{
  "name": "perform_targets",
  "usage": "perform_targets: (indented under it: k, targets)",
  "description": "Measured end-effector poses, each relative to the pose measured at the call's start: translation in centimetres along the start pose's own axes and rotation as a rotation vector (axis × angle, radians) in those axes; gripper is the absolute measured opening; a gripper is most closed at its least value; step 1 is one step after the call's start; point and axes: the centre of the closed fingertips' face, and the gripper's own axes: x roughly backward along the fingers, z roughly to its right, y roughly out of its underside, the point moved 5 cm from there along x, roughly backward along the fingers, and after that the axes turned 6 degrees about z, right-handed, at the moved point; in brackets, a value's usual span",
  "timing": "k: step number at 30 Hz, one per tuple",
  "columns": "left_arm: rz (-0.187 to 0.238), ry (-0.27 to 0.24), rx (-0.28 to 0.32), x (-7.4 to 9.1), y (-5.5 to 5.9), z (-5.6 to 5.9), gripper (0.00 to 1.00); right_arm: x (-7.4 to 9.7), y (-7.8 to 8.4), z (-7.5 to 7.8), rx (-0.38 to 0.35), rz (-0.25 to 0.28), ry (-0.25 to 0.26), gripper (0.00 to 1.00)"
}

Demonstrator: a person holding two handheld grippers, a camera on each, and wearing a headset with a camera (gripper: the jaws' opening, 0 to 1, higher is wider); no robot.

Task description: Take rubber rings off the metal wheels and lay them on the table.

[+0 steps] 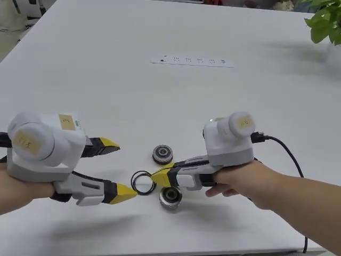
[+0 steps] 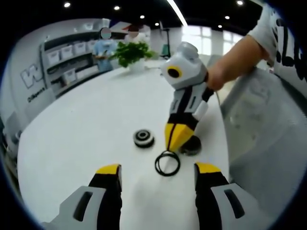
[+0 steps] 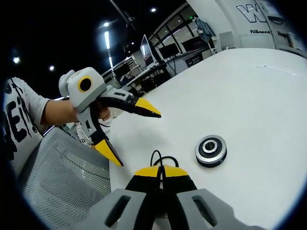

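A thin black rubber ring [image 1: 143, 182] lies looped on the white table [image 1: 160, 96], and my right gripper [image 1: 160, 175] is shut on its edge. Its own view shows the ring [image 3: 160, 160] coming out from between the closed yellow tips of the right gripper [image 3: 160, 171]. One metal wheel [image 1: 162, 154] with a dark band sits just beyond the ring. A second wheel [image 1: 170, 196] lies under the right gripper's jaws. My left gripper [image 1: 118, 168] stands open to the left, its jaws facing the ring [image 2: 167, 163]. Beside it are the far wheel [image 2: 144, 138] and the right gripper [image 2: 175, 136].
A white power strip [image 1: 192, 60] is set into the table further back. A green plant [image 1: 325, 21] stands at the far right corner. A black cable [image 1: 287, 154] trails from the right gripper. A mesh chair [image 3: 62, 182] stands by the table's near edge.
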Motion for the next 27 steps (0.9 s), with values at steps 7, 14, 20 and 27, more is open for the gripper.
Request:
perform_targets:
  k: [7,14,20,27]
  targets:
    - [-0.003,0.001,0.001,-0.02,-0.05,-0.03,0.62,-0.02,-0.05,0.16,0.002,0.002,0.014,0.0]
    - [-0.008,0.001,0.003,0.13,0.01,0.11,0.61,-0.09,0.04,0.2,0.014,0.001,0.023,0.0]
    - [-0.008,0.001,0.003,0.21,-0.05,0.16,0.61,-0.06,0.01,0.19,0.019,0.002,0.027,0.02]
    - [-0.012,0.002,0.003,0.23,0.0,0.14,0.6,0.02,0.05,0.28,0.022,-0.001,0.03,0.05]
